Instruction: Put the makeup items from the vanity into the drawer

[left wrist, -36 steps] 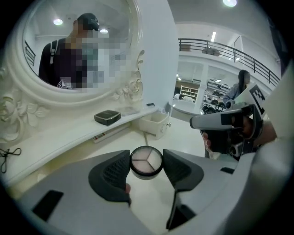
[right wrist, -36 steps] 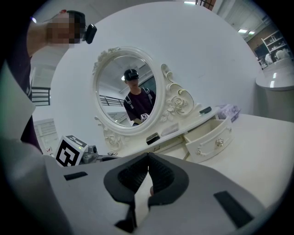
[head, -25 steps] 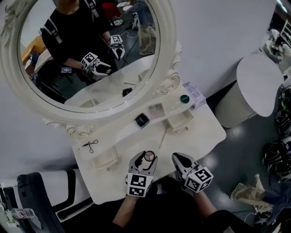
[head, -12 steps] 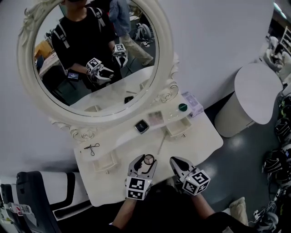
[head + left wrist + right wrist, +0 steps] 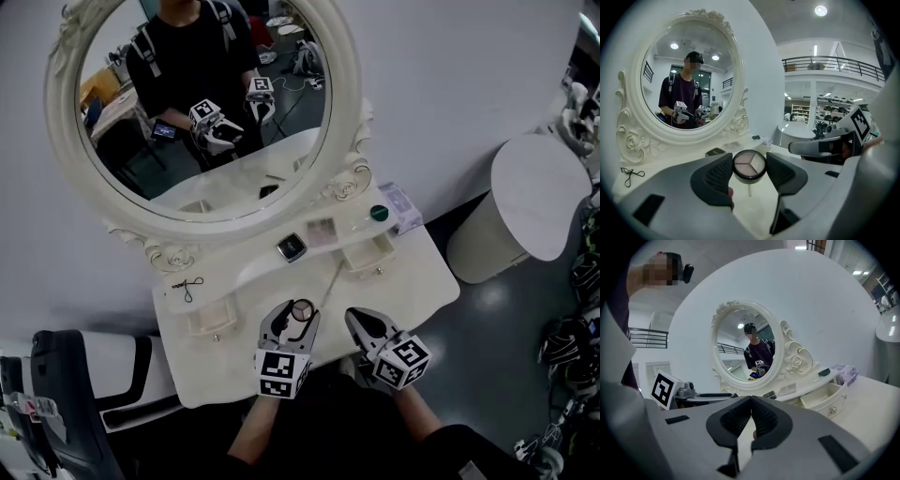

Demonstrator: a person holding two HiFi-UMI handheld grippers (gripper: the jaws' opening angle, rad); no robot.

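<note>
My left gripper (image 5: 296, 317) is shut on a round compact (image 5: 302, 310) with three pale powder sections, held just above the white vanity top (image 5: 422, 281). In the left gripper view the compact (image 5: 749, 165) sits upright between the two pads. My right gripper (image 5: 357, 324) hovers beside it to the right, shut and empty, its pads (image 5: 761, 416) meeting. On the shelf under the mirror lie a black square compact (image 5: 292, 247), a pale palette (image 5: 322, 232) and a green-capped jar (image 5: 379, 213). A thin brush (image 5: 328, 286) lies on the top. Two small drawers stand open, left (image 5: 208, 322) and right (image 5: 368, 253).
An eyelash curler (image 5: 188, 288) lies at the vanity's left. A purple box (image 5: 403, 206) sits at the shelf's right end. The oval mirror (image 5: 202, 103) rises behind. A round white stool (image 5: 539, 202) stands to the right, and a black-and-white chair (image 5: 84, 384) to the left.
The left gripper keeps its hold on the compact and has edged a little toward the mirror. The right gripper stays shut alongside. The head view has shifted slightly.
</note>
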